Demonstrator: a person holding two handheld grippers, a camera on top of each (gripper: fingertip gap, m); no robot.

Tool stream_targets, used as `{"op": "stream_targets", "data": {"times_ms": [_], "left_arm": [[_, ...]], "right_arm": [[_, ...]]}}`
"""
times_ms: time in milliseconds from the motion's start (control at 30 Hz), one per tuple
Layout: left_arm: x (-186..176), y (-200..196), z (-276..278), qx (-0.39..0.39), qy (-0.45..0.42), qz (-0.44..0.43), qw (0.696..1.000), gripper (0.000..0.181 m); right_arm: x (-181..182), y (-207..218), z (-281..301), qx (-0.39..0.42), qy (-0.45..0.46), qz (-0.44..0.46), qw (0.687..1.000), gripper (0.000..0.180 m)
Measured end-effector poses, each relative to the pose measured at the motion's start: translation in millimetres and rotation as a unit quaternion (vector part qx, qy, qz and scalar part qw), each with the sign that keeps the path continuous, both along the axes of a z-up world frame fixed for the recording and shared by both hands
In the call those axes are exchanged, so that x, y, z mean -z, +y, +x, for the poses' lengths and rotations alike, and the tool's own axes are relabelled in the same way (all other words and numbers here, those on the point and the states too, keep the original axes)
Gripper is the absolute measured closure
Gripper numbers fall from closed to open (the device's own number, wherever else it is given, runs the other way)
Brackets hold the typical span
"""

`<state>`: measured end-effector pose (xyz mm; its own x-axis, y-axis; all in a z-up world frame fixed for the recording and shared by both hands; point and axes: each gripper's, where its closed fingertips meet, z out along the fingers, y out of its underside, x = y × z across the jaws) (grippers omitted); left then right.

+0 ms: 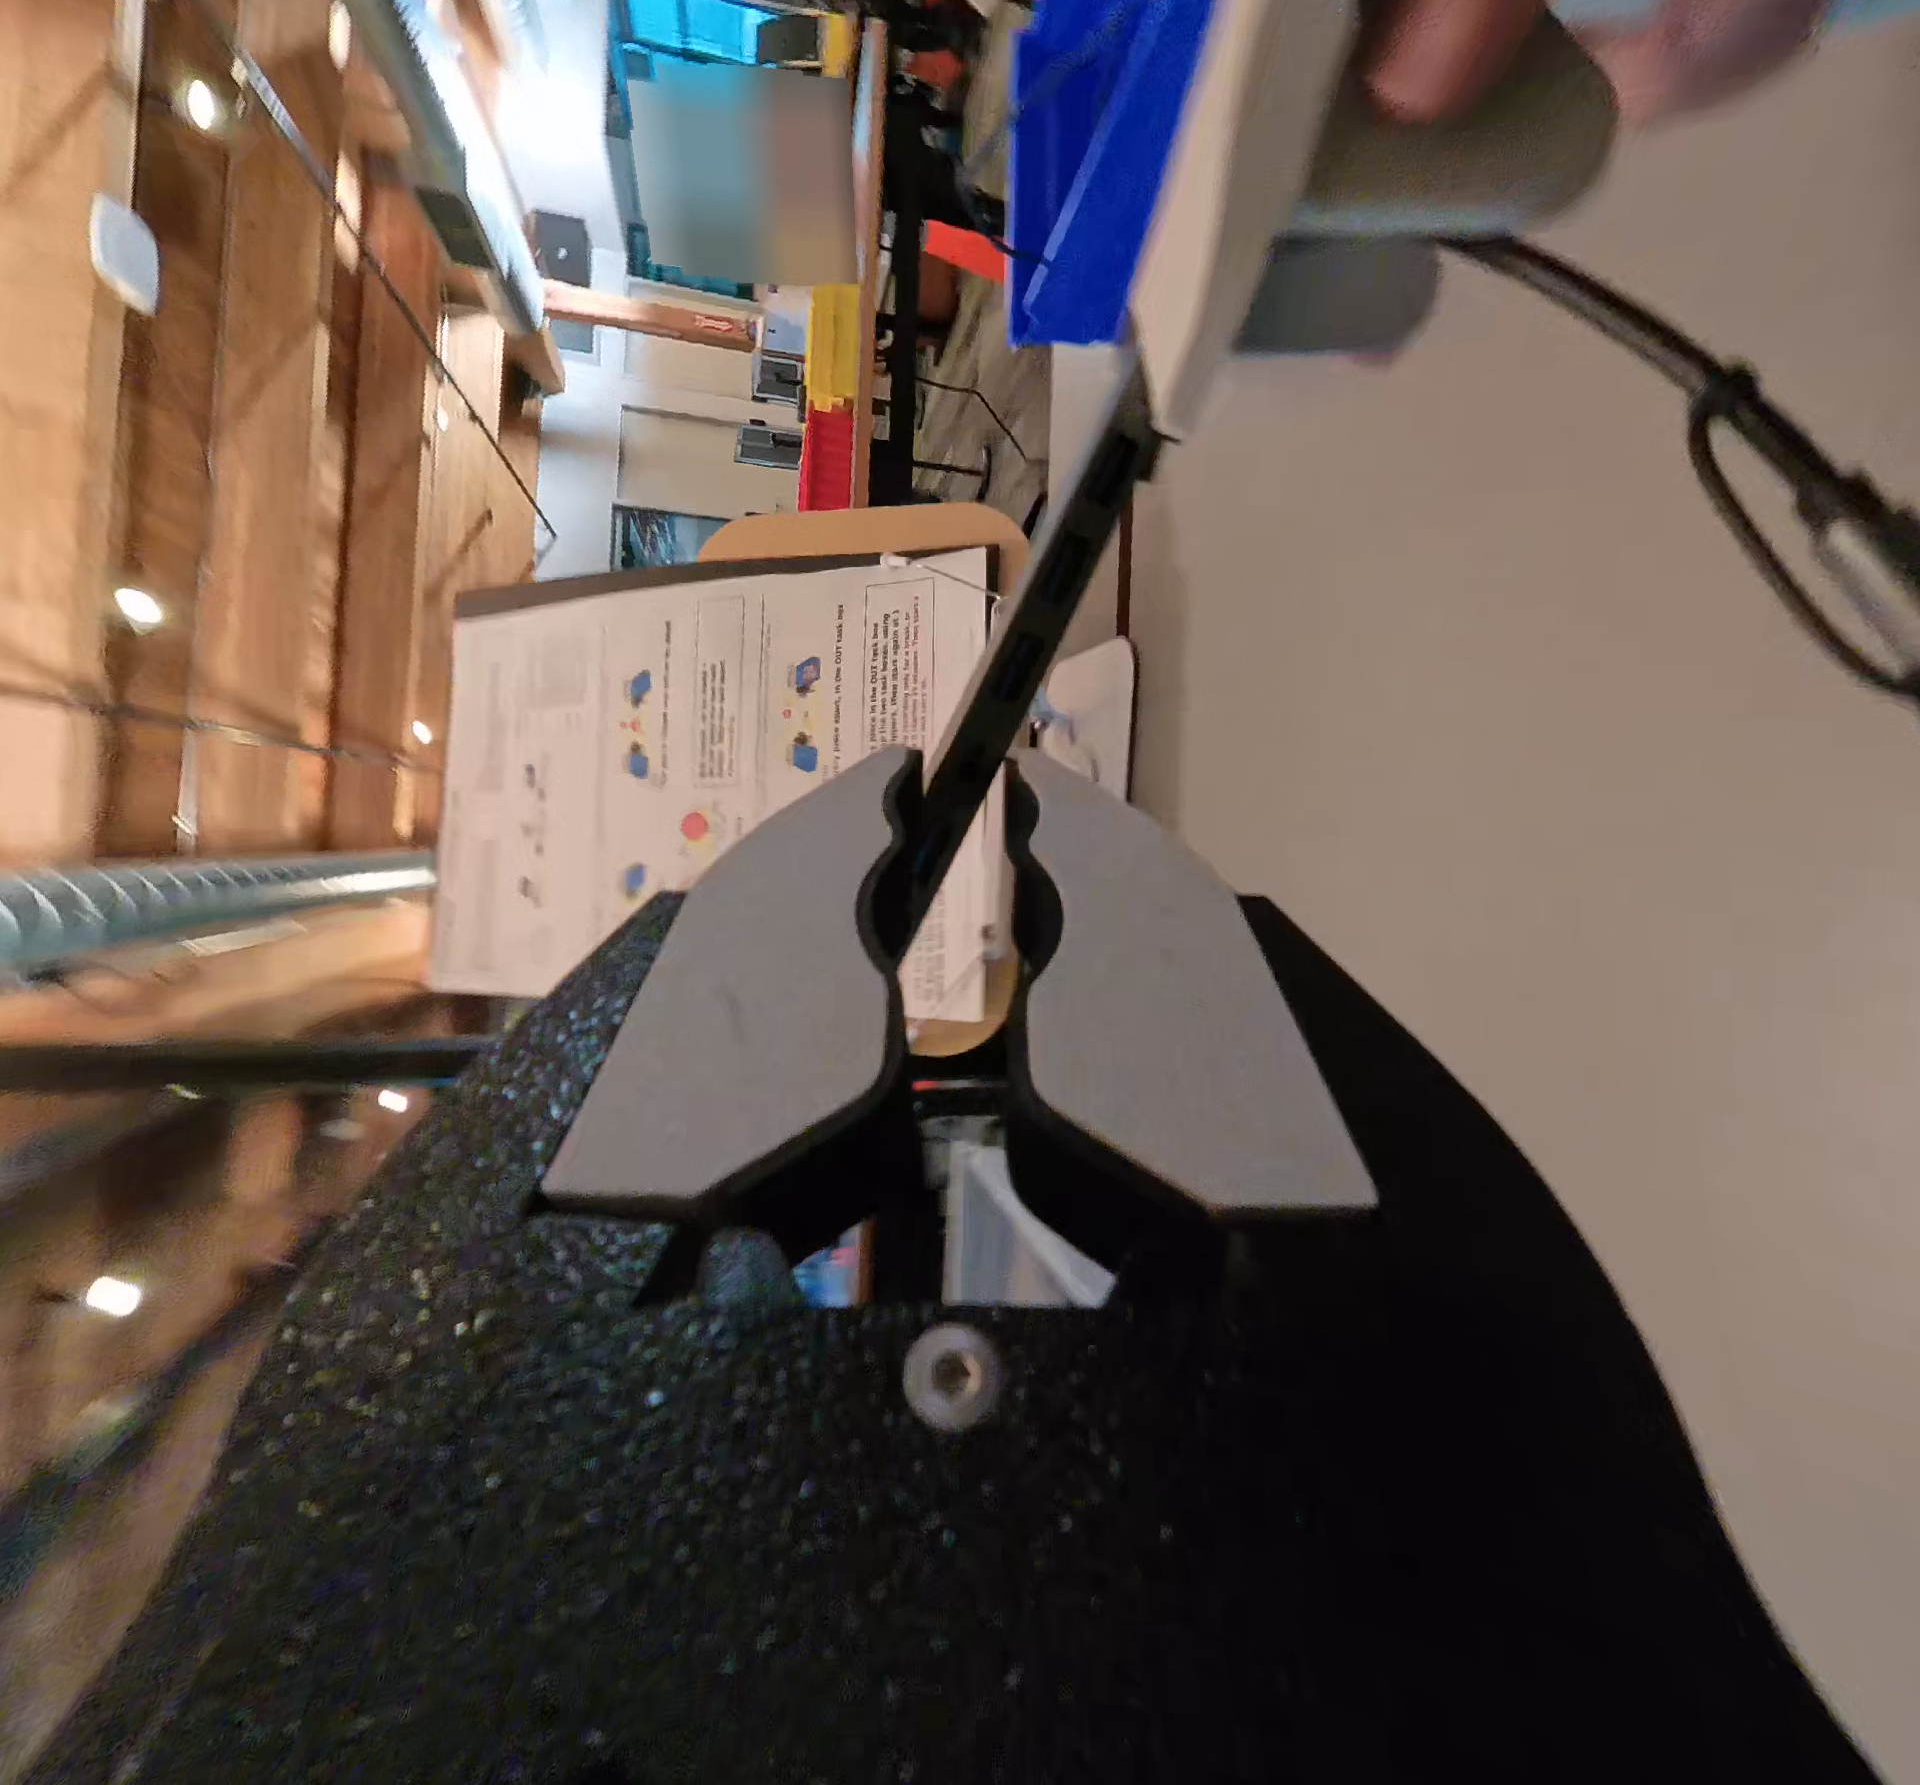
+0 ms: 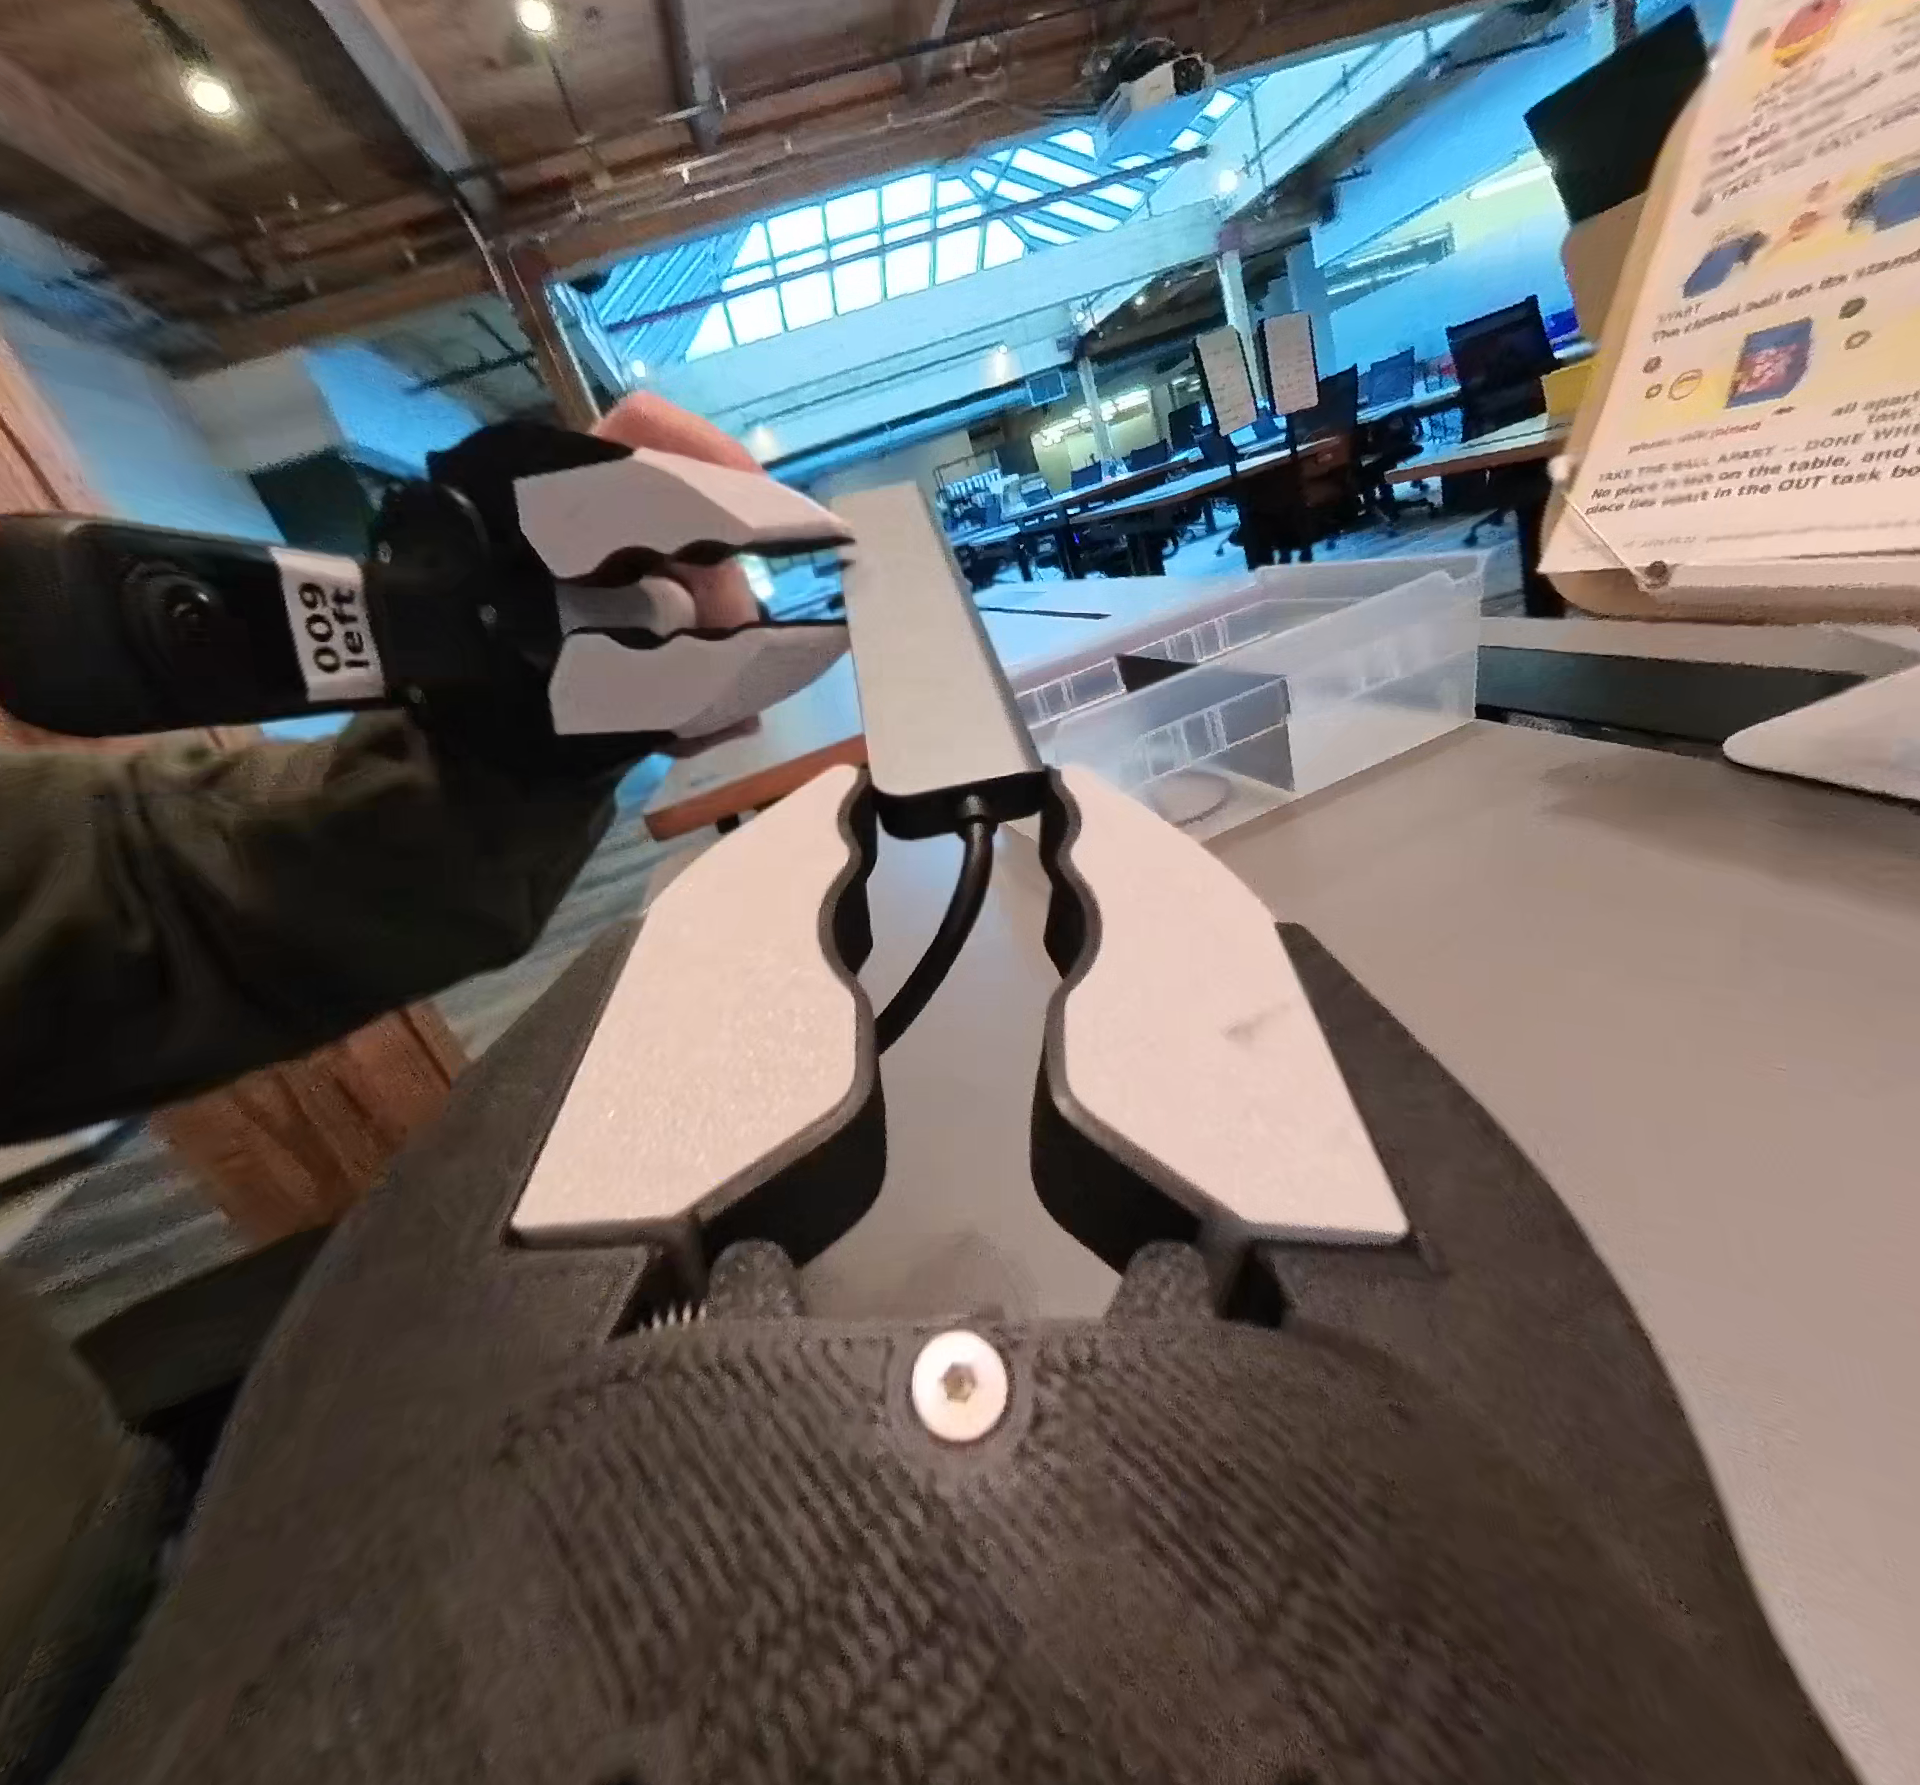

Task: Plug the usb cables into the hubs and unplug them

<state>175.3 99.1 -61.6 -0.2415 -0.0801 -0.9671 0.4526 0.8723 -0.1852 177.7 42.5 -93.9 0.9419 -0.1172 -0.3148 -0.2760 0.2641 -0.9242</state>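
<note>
A slim grey USB hub (image 2: 914,634) is held up above the grey table (image 2: 1558,1008). My right gripper (image 2: 961,779) is shut on its cable end, and its black cable (image 2: 935,966) drops between the fingers. My left gripper (image 2: 842,592) comes in from the left and closes on the hub's side edge. In the left wrist view the hub (image 1: 1049,613) shows edge-on with its row of ports, pinched at my left gripper (image 1: 961,769). A white finger (image 1: 1236,177) of the right gripper holds its far end. A looped black cable (image 1: 1745,488) with a silver plug (image 1: 1860,572) hangs to the right.
Clear plastic bins (image 2: 1299,675) stand behind the hub. An instruction sheet (image 2: 1766,281) on a stand is at the right, and it also shows in the left wrist view (image 1: 707,779). A blue bin (image 1: 1101,73) is beyond. A person's sleeve (image 2: 208,904) is at the left. The left gripper's tips are roughly 7 centimetres from the right gripper's.
</note>
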Motion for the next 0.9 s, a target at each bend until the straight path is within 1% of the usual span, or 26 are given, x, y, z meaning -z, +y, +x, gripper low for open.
{"op": "stream_targets", "data": {"times_ms": [67,100,133,200,267,300,367,400,467,533,600,667,733,833,900], "left_arm": [[-10.7,5.7,-1.4,-0.009,0.033,-0.110,0.993,0.154],[-17.2,10.9,-2.5,-0.015,0.049,-0.176,0.983,0.151],[-21.8,16.5,-3.9,-0.019,0.072,-0.246,0.966,0.146],[-21.1,25.9,-4.7,-0.026,0.142,-0.374,0.916,0.142],[-9.0,30.7,-0.7,-0.035,0.215,-0.466,0.858,0.134],[-0.4,30.2,1.5,-0.035,0.250,-0.499,0.829,0.132],[19.2,19.9,1.5,-0.014,0.328,-0.533,0.780,0.132],[27.4,16.2,3.2,-0.010,0.354,-0.549,0.757,0.130],[38.3,3.1,2.1,0.022,0.406,-0.572,0.713,0.130],[40.5,-4.7,4.4,0.049,0.426,-0.601,0.675,0.132],[38.1,-10.7,4.8,0.081,0.432,-0.617,0.652,0.141],[37.0,-15.6,4.8,0.103,0.433,-0.624,0.642,0.144],[43.2,-19.1,6.7,0.102,0.437,-0.620,0.643,0.145],[45.4,-22.3,5.6,0.118,0.437,-0.625,0.635,0.151],[46.2,-22.6,5.8,0.121,0.431,-0.624,0.641,0.155]], "right_arm": [[2.0,-5.3,9.1,0.010,0.035,0.027,0.999,0.149],[3.3,-7.8,11.4,0.008,0.046,0.036,0.998,0.149],[4.9,-10.3,14.4,0.013,0.053,0.042,0.998,0.149],[7.1,-11.1,15.0,0.003,0.065,0.051,0.997,0.149],[9.8,-8.8,13.7,-0.003,0.070,0.054,0.996,0.149],[10.4,-7.2,11.8,-0.010,0.074,0.059,0.996,0.149],[12.1,-4.8,7.7,-0.019,0.078,0.069,0.994,0.149],[13.9,-4.1,6.2,-0.019,0.081,0.071,0.994,0.149],[17.0,-1.9,1.0,-0.031,0.081,0.074,0.993,0.149],[22.3,-0.6,-0.7,-0.033,0.086,0.073,0.993,0.149],[25.6,0.3,-2.1,-0.041,0.088,0.076,0.992,0.149],[26.6,0.5,-3.2,-0.045,0.090,0.080,0.992,0.149],[26.2,0.9,-6.5,-0.054,0.089,0.085,0.991,0.149],[28.9,3.3,-7.6,-0.061,0.095,0.088,0.990,0.149],[31.8,3.8,-7.4,-0.062,0.101,0.088,0.989,0.149]]}}
